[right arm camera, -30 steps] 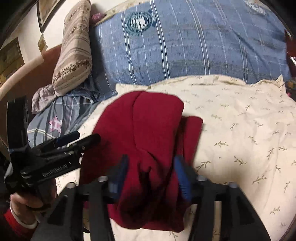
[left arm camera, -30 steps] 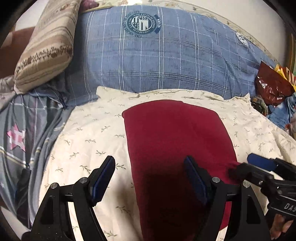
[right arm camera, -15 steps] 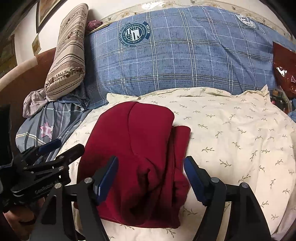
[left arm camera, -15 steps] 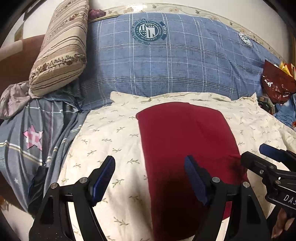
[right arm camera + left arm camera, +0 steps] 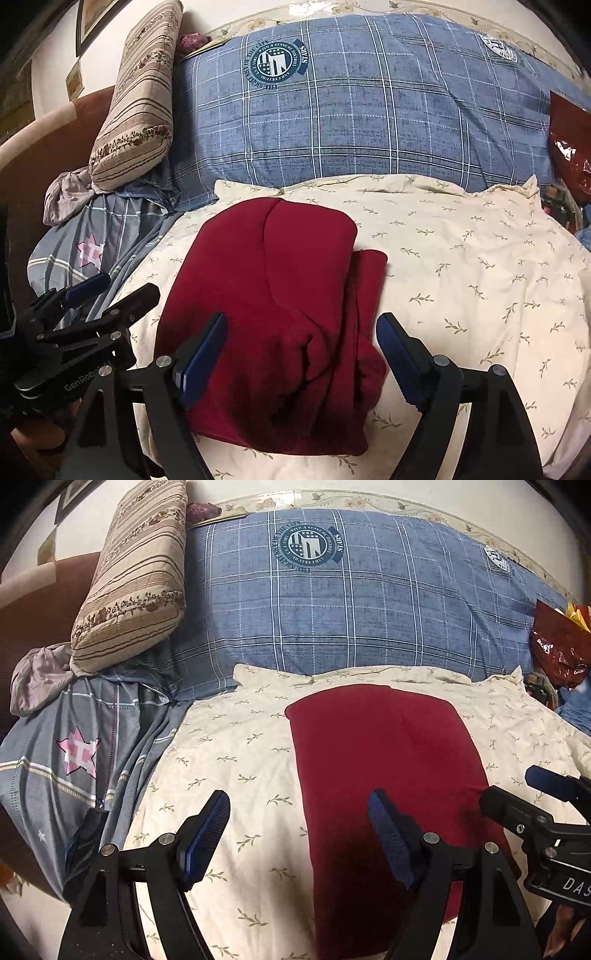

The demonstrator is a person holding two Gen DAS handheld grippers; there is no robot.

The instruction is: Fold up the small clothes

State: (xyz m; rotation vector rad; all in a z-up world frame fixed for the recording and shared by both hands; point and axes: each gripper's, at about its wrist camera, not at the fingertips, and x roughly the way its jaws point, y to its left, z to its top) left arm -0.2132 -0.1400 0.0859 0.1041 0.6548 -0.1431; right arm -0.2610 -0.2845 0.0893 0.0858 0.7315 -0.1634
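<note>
A dark red garment [image 5: 384, 760] lies folded on a cream leaf-print cloth [image 5: 240, 760]. In the right wrist view the garment [image 5: 280, 295] shows a folded layer on top and a rumpled near edge. My left gripper [image 5: 299, 834] is open and empty, above the garment's left edge. My right gripper [image 5: 301, 350] is open and empty, above the garment's near end. The right gripper also shows at the right of the left wrist view [image 5: 535, 812]. The left gripper shows at the left of the right wrist view [image 5: 99, 299].
A blue plaid pillow [image 5: 351, 602] lies behind the cream cloth. A beige striped cushion [image 5: 133, 576] leans at the back left. A grey star-print cloth [image 5: 74, 760] lies at the left. A shiny red bag [image 5: 557, 646] sits at the right.
Both grippers have pulled back and up from the garment. The right gripper's jaws have opened wider. The garment lies still.
</note>
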